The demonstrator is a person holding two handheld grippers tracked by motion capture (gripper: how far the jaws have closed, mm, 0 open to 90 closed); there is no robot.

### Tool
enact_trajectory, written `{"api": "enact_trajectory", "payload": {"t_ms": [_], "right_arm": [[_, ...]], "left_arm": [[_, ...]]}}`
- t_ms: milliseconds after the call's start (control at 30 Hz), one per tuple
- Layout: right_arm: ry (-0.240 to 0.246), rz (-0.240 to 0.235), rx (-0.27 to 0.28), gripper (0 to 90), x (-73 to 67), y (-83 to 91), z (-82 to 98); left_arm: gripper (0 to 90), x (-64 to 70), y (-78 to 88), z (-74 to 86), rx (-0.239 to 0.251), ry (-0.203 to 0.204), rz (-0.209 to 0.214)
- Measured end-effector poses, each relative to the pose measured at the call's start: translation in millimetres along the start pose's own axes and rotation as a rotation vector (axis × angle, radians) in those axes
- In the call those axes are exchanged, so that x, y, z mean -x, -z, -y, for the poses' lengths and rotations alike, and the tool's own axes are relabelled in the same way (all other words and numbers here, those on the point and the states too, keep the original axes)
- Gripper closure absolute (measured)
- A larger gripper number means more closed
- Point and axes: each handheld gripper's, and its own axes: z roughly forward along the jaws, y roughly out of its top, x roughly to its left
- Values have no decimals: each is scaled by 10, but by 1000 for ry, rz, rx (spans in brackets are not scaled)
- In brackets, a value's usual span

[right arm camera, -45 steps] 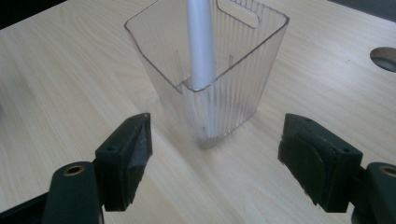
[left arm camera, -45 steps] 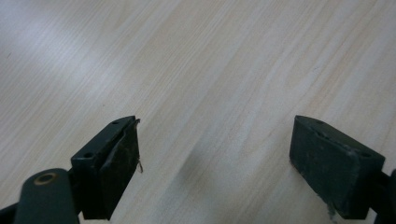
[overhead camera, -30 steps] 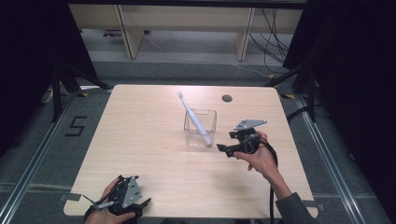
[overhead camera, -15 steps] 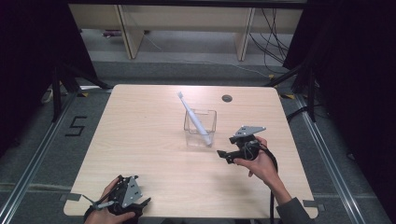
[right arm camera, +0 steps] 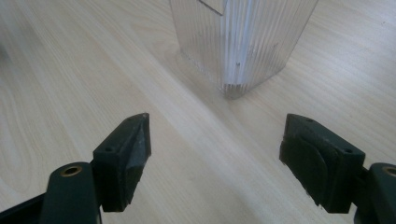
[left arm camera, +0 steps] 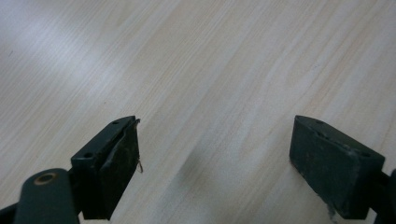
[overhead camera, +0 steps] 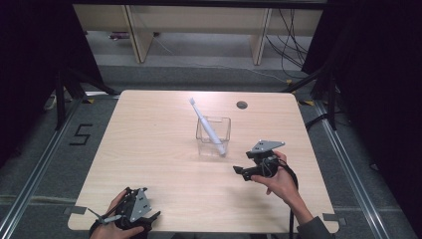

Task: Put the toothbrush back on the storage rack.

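A clear square plastic cup (overhead camera: 213, 135) stands upright near the middle of the wooden table (overhead camera: 149, 149). A white toothbrush (overhead camera: 205, 124) leans in it, head up toward the far left. My right gripper (overhead camera: 240, 172) hovers just right of and nearer than the cup, held in a hand, jaws pointing left. In the right gripper view the gripper (right arm camera: 215, 158) is open with nothing between its pads, and the ribbed cup (right arm camera: 243, 42) stands a short way ahead. My left gripper (overhead camera: 132, 211) rests at the table's near left edge; in its own view the gripper (left arm camera: 215, 163) is open over bare wood.
A small dark round hole (overhead camera: 242, 105) sits in the table's far right part. Beyond the table are shelving legs and cables on the floor. A "5" mark (overhead camera: 81, 134) is on the floor at left.
My right gripper has drawn back from the cup, toward the near right, and sits lower in the high view. The left gripper has stayed put.
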Motion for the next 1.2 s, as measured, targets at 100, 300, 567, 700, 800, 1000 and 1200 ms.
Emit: {"api": "enact_trajectory", "payload": {"t_ms": [100, 300, 567, 700, 800, 1000, 1200], "right_arm": [[8, -1, 3, 251, -3, -6, 27], [-2, 14, 0, 251, -32, 6, 97], [13, -2, -21, 237, -47, 26, 227], [15, 13, -36, 232, -54, 40, 275], [20, 1, -39, 228, -50, 48, 314], [-6, 19, -33, 217, -103, 93, 407], [10, 18, -33, 215, -115, 135, 508]], "left_arm": [[155, 1, -3, -5, 1, -2, 2], [155, 0, -1, 0, -1, 1, -1], [155, 0, -3, -2, 1, 0, 3], [155, 0, -2, -1, -1, -1, -1], [155, 3, -4, -4, 1, -1, 1], [155, 0, -2, -1, -1, 0, -3], [155, 3, -4, -1, -2, -1, -1]]}}
